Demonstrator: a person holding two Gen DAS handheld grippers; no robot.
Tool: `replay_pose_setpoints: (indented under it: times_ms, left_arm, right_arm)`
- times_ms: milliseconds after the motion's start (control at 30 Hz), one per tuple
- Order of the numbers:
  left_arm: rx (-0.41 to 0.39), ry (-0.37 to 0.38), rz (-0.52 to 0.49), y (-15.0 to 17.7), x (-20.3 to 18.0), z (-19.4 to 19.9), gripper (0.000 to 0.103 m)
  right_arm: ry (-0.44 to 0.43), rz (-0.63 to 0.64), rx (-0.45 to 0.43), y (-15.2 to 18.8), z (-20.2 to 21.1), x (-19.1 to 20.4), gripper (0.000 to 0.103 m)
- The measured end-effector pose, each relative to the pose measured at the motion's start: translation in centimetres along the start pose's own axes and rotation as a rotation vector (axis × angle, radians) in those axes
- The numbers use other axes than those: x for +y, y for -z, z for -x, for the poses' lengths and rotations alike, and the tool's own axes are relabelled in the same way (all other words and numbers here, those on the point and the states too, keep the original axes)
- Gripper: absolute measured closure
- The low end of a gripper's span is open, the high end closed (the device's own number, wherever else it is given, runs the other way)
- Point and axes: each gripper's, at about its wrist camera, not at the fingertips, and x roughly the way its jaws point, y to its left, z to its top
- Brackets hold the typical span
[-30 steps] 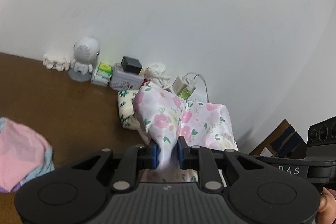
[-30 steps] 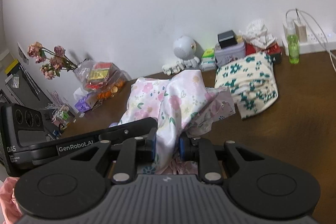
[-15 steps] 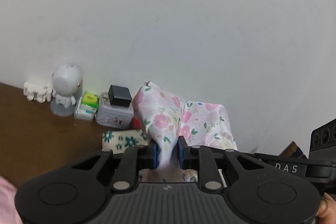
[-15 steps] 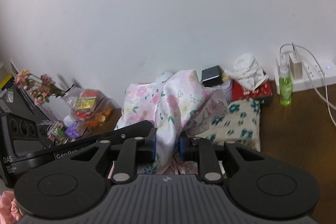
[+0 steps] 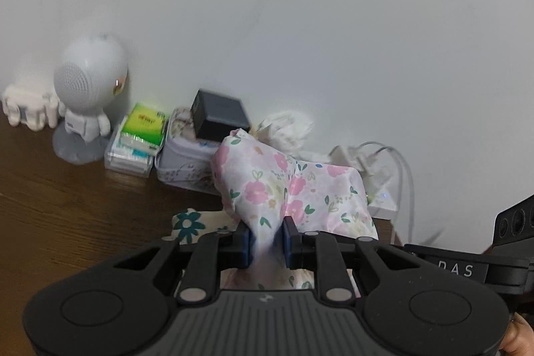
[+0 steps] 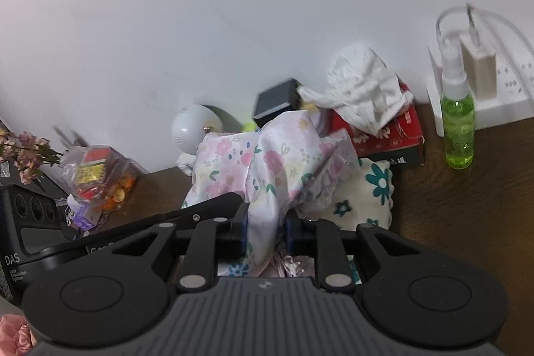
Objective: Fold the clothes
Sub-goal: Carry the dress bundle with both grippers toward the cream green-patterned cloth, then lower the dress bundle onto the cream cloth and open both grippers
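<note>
A white garment with pink flowers [image 5: 267, 186] bunches up between both grippers. My left gripper [image 5: 266, 242] is shut on one part of it. My right gripper [image 6: 266, 232] is shut on another part [image 6: 267, 162]. The two grippers are close side by side; the left gripper's body shows in the right wrist view [image 6: 30, 222]. A folded cream cloth with teal flowers [image 6: 360, 192] lies on the brown table just beyond the held garment; its corner also shows in the left wrist view [image 5: 190, 222].
Along the white wall stand a round white robot figure [image 5: 86, 102], tissue packs [image 5: 137, 135], a tin with a black box [image 5: 217, 115] on it, a red tissue box [image 6: 383, 132], a green spray bottle [image 6: 457, 125], a power strip [image 6: 484, 89] and a snack bag [image 6: 96, 175].
Both grippers moved forward toward the wall with the garment in them; the clutter at the wall looks larger and nearer. The pink clothes pile left the left wrist view.
</note>
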Motion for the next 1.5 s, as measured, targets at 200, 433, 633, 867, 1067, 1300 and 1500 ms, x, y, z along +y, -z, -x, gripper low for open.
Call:
replay_pose_setpoints:
  times_ms: [200, 433, 633, 867, 1067, 1300, 1500]
  left_arm:
    - [0.006, 0.007, 0.011, -0.1, 1.1, -2.0, 0.084]
    - [-0.026, -0.036, 0.004, -0.1, 1.5, -0.3, 0.040]
    - [-0.171, -0.039, -0.140, 0.3, 0.2, 2.7, 0.039]
    - [-0.148, -0.026, -0.247, 1.7, -2.3, 1.4, 0.088]
    - [-0.096, -0.074, -0.292, 3.5, -4.0, -1.7, 0.094]
    - [-0.082, -0.056, -0.294, 3.5, -3.9, -2.3, 0.089]
    - [-0.213, 0.012, -0.247, 1.0, -2.7, 2.2, 0.058]
  right_arm:
    - [-0.038, -0.012, -0.003, 0.0, -2.1, -2.8, 0.082]
    - [-0.115, -0.073, -0.066, 0.4, -1.1, -4.7, 0.026]
    - [-0.003, 0.135, -0.300, 1.2, 3.5, -2.2, 0.031]
    - [0.005, 0.311, -0.399, 2.0, 2.2, 2.8, 0.084]
    - [0.179, 0.287, -0.336, 3.4, -1.8, 0.4, 0.088]
    - [0.154, 0.179, -0.312, 4.1, -3.4, -4.3, 0.089]
    - [0.061, 0.149, -0.399, 4.2, -0.5, -4.2, 0.081]
